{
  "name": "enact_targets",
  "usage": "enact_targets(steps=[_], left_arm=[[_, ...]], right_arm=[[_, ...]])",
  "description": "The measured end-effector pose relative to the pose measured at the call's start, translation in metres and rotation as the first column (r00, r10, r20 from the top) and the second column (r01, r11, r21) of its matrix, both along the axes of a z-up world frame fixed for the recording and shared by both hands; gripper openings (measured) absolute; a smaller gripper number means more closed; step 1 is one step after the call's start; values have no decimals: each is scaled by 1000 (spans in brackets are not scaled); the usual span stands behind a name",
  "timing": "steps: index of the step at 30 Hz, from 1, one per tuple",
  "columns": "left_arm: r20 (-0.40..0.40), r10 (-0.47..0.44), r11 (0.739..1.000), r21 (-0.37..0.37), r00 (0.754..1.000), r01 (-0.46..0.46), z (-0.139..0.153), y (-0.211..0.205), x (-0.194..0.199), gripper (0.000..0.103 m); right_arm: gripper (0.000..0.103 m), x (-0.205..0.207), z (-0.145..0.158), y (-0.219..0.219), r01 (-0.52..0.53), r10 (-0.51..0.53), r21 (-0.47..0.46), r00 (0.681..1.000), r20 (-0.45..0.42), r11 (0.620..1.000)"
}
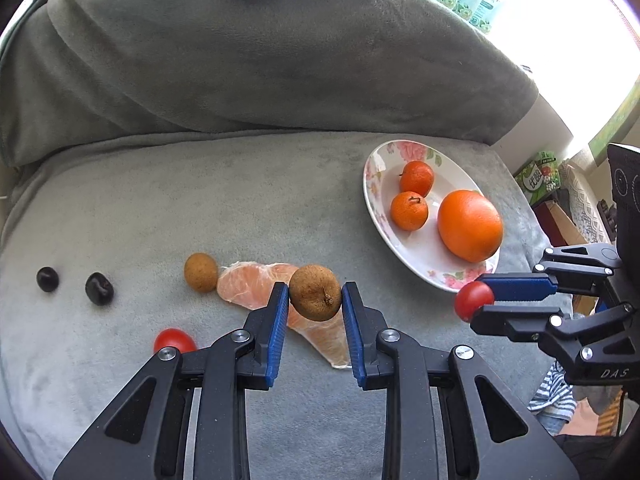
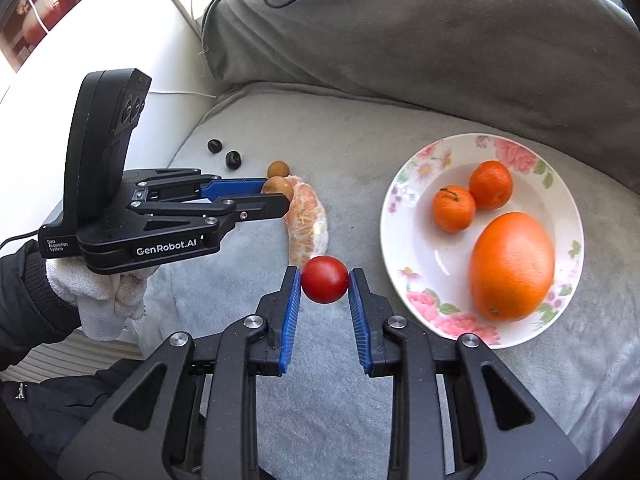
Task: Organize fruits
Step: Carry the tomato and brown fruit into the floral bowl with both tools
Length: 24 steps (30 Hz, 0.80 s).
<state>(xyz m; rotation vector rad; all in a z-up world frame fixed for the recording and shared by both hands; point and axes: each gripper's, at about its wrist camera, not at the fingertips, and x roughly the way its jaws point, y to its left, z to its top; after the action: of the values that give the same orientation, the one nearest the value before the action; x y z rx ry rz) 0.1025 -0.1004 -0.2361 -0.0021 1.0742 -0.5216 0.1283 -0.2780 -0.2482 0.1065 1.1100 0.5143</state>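
1. The left gripper (image 1: pixel 315 298) is clenched on a brown longan (image 1: pixel 315 298), lifted above the grey cushion (image 1: pixel 160 208).
2. The right gripper (image 2: pixel 325 285) grasps a red tomato (image 2: pixel 325 285) just beside the plate (image 2: pixel 404 184).
3. The plate, near the cushion's right edge, holds two tangerines (image 2: pixel 454 209) and an orange (image 2: pixel 512 266).
4. A peeled citrus piece (image 1: pixel 250 285), a second longan (image 1: pixel 201 272), another tomato (image 1: pixel 174 340) and two dark cherries (image 1: pixel 99 289) lie on the cushion.

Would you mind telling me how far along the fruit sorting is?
Done: two mandarins and an orange sit on the floral plate. In hand: left tongs hold a longan, right tongs a cherry tomato. Left: another longan, another tomato, two cherries, peeled segments.
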Motion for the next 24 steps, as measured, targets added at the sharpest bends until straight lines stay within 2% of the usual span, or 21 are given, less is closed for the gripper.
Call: enact_targets(steps=[14,24], left_arm=[[14,-47,998,-44,999,48,5,-51,-3,26],[10,-64,997,-53,998,64,3,-79,-8,26]], right_arm=[[26,20,18,-71,95,-91,-52,993,71,994],[26,42,13,-107,147,-142,-60,986,81,987]])
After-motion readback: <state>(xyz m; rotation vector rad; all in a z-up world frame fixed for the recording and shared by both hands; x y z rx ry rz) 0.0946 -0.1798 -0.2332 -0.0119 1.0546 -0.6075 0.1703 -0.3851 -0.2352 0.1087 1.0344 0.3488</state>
